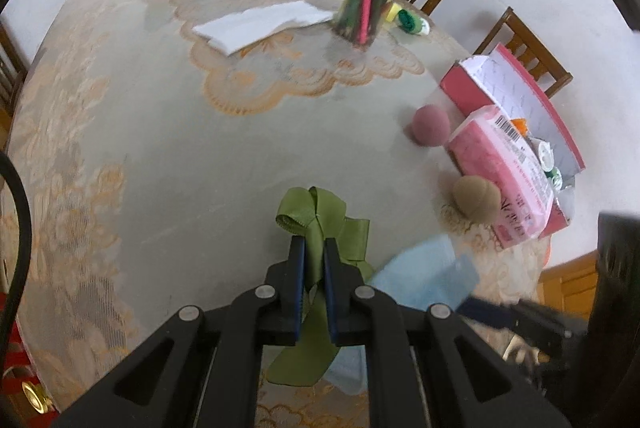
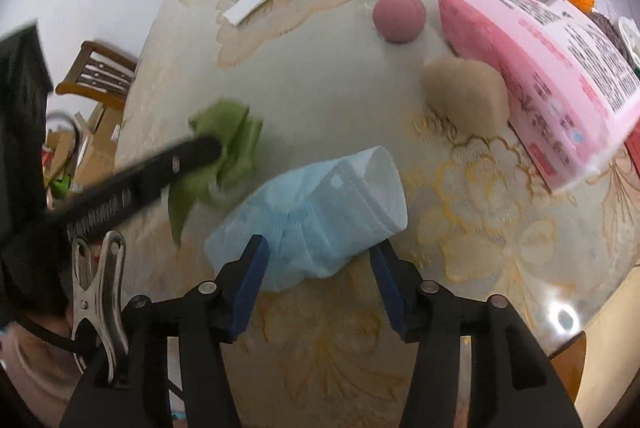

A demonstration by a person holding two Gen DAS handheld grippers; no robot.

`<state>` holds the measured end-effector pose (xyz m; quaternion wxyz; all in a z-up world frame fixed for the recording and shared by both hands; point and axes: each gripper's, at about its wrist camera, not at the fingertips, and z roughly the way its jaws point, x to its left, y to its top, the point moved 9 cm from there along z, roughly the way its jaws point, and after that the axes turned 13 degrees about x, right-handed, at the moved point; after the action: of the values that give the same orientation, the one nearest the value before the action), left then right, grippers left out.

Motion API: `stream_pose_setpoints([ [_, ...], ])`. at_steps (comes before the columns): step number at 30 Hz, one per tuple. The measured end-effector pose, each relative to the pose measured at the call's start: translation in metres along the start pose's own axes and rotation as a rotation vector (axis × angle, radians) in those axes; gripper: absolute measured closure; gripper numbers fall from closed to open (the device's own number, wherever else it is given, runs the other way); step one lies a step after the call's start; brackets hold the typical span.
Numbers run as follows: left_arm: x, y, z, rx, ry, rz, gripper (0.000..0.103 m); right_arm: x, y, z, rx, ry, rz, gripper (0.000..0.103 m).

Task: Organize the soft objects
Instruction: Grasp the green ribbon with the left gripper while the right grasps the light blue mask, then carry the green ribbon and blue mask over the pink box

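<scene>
A round table with a cream and orange lace cloth (image 1: 132, 131) is standing beside white walls, wooden chairs (image 1: 524, 47) at 2 o'clock. The left gripper (image 1: 315, 248) is pinching a green satin ribbon bow (image 1: 320, 216). The right gripper (image 2: 320, 256) is gaping around a pale blue face mask (image 2: 320, 203). A pink tissue pack (image 2: 552, 75) and two foam balls are crowding 1 o'clock.

The green ribbon (image 1: 320, 224) is a woven satin cloth with a soft sheen. At its 4 o'clock, the blue face mask (image 2: 316, 203) looks like matt, pleated non-woven fabric. The tan puff (image 2: 466, 95) and pink puff (image 2: 399, 17) are matt, spongy foam. The pink tissue pack (image 2: 536, 75) has glossy plastic wrap. The table (image 1: 168, 131) shows lace cloth under a smooth, reflective cover. A shiny metal clip (image 2: 98, 292) sits at the right view's 8 o'clock.
</scene>
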<state>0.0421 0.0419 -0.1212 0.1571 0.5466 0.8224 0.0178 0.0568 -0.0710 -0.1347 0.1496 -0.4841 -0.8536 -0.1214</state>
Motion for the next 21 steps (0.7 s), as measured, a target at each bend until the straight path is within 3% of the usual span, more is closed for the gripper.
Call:
stream_pose_setpoints([
  [3, 0.002, -0.006, 0.002, 0.009, 0.002, -0.005, 0.094, 0.002, 0.005, 0.004, -0.006, -0.005, 0.005, 0.049],
  [7, 0.001, -0.007, 0.000, 0.005, -0.003, -0.004, 0.094, 0.003, 0.010, 0.001, -0.022, -0.009, -0.005, 0.083],
  [9, 0.000, -0.006, -0.003, -0.001, -0.004, -0.001, 0.094, 0.005, 0.008, -0.007, -0.042, -0.022, -0.038, 0.094],
  [21, -0.016, 0.005, -0.026, -0.041, -0.022, 0.025, 0.094, 0.015, 0.004, -0.049, -0.133, -0.015, -0.104, 0.097],
])
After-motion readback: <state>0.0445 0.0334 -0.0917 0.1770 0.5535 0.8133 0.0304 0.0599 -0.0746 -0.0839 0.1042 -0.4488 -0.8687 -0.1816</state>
